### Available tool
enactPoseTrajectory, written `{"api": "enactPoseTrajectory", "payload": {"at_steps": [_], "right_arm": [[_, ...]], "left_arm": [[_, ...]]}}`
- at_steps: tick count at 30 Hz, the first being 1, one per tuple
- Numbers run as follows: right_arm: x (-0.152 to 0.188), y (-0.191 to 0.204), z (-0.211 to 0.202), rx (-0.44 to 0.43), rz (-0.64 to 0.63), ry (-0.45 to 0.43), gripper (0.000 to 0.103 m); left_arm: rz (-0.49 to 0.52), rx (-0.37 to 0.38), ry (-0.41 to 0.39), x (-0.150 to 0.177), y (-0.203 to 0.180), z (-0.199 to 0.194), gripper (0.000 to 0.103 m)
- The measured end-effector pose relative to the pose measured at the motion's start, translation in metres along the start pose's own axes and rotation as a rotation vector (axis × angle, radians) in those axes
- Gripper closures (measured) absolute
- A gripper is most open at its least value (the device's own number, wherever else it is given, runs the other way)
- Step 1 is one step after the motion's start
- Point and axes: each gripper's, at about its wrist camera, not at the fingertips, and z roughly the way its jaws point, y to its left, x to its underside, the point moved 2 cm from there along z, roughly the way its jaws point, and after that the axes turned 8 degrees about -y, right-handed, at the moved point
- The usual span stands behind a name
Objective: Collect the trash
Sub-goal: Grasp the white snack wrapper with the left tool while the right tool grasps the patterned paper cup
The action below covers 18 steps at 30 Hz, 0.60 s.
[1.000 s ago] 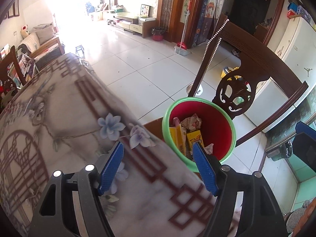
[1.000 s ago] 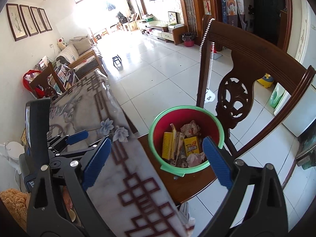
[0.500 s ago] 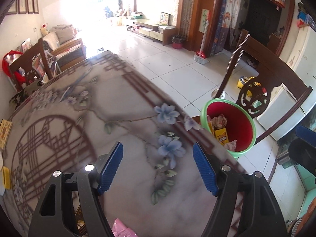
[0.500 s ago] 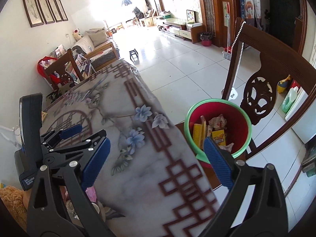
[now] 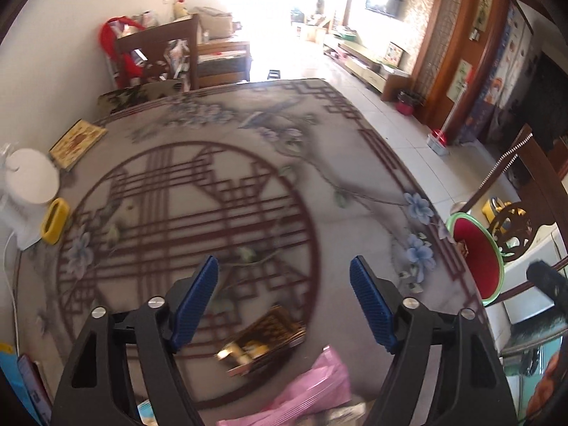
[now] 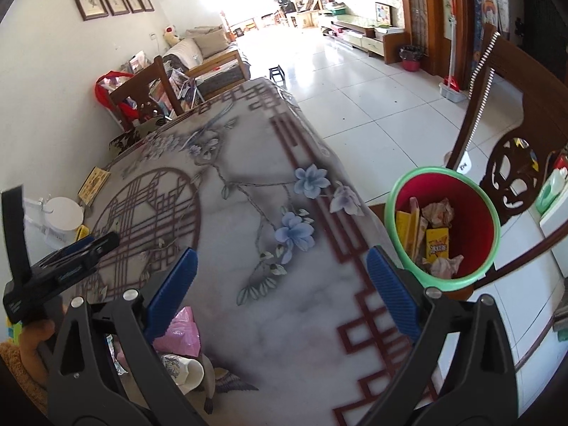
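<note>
The table [image 5: 355, 191], draped in a slick patterned cloth, runs from the near edge toward the far wall, and the red bin [image 6: 443, 227] with its green rim stands off its right edge on a wooden chair [image 6: 525, 106], already partly full of wrappers and boxes. The biggest risk is that gap — the bin sits beside and below the tabletop, so anything carried across in a loose or one-sided pinch would likely fall to the floor rather than in. The bin could also be knocked by a hasty swing, perched on a chair seat as it is.

The remaining trash lies at the near edge. A pink plastic bag [image 5: 312, 390] sits low between the left gripper [image 5: 284, 301]'s arms, nearer than its fingertips, with a gold and dark packet [image 5: 266, 333] just beyond it, blurred. The left jaws are opening with nothing between the pads. A thin bag on a smooth cloth may slide or only catch by a corner.

In the right view a crumpled paper cup [image 6: 181, 369] lies near the bag, at the lower left, by the left finger of the right gripper [image 6: 280, 291] — jaws wide, empty, over bare cloth. Both tools converging on the same small pile could collide.
</note>
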Motion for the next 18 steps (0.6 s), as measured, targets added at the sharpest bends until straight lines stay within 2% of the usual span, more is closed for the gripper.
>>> {"api": "enactPoseTrajectory", "payload": {"at_steps": [5,9,14,18], "right_arm": [[-0.002,0.017,0.021,-0.011,-0.009,0.044,0.008],[0.009,0.038,0.042,-0.030,-0.021,0.111,0.008],[0.022,0.075,0.059,-0.063,-0.079,0.170,0.008],[0.029,0.103,0.068,-0.087,-0.136,0.205,0.008]], "left_arm": [[-0.019,-0.063,-0.003,0.027,0.057,-0.029,0.026],[-0.016,-0.118,0.047,0.061,0.095,-0.036,0.025],[-0.047,-0.097,0.174,0.110,0.123,-0.033,0.025],[-0.040,-0.041,0.252,0.142,0.123,-0.034,0.025]]}}
